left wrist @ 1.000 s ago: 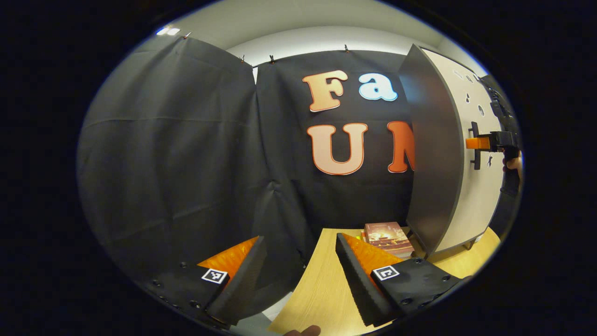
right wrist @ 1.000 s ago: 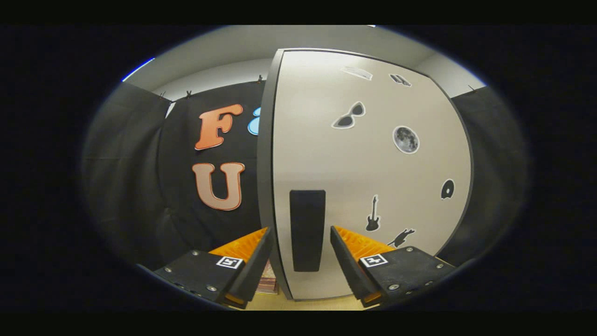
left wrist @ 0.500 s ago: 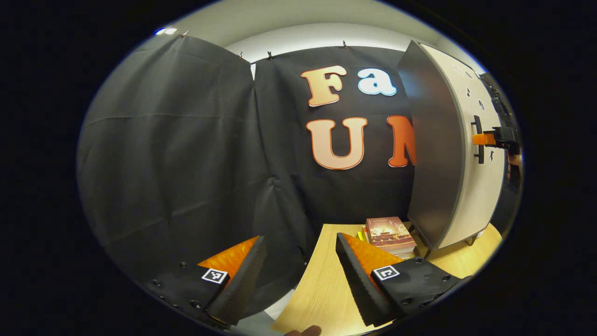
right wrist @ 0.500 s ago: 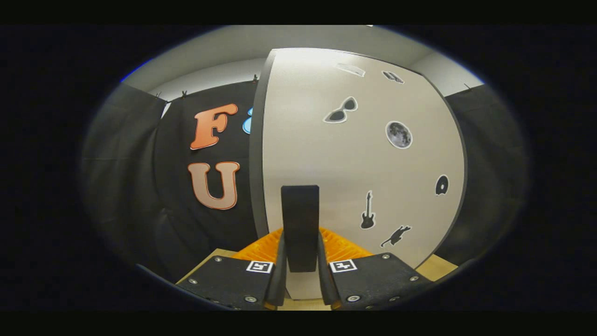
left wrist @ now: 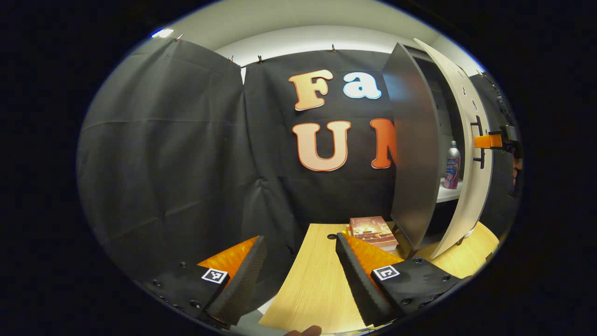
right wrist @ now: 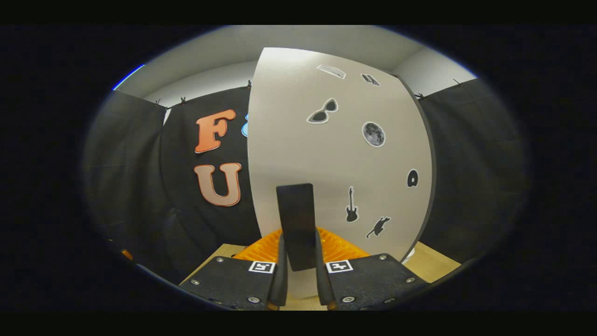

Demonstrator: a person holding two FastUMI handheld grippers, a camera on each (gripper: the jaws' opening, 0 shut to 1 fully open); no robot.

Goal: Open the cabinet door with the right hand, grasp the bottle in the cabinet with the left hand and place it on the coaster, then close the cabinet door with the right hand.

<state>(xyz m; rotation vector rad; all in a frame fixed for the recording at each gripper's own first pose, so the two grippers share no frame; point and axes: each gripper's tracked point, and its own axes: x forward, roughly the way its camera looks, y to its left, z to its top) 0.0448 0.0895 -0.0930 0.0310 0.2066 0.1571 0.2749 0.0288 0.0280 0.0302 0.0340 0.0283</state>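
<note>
The cabinet door (right wrist: 336,154), pale with small black stickers, stands partly swung out. My right gripper (right wrist: 298,275) is shut on its black vertical handle (right wrist: 296,224). In the left gripper view the door (left wrist: 471,154) shows edge-on at the far right, with the right gripper's (left wrist: 489,141) orange fingers on the handle. Through the gap a silver and pink bottle (left wrist: 452,165) stands upright on a white shelf (left wrist: 447,193) inside the cabinet. My left gripper (left wrist: 298,270) hangs open with nothing between its fingers, low over the table's near left edge, well away from the cabinet.
The dark grey cabinet side (left wrist: 413,154) stands on a light wooden table (left wrist: 322,280). A small stack of books (left wrist: 373,229) lies on the table beside the cabinet's foot. A small dark hole (left wrist: 331,236) marks the tabletop near the back.
The right gripper shut on the handle and pulled the door outward. The door has swung open enough to uncover the bottle on its shelf. The left gripper shifted slightly.
</note>
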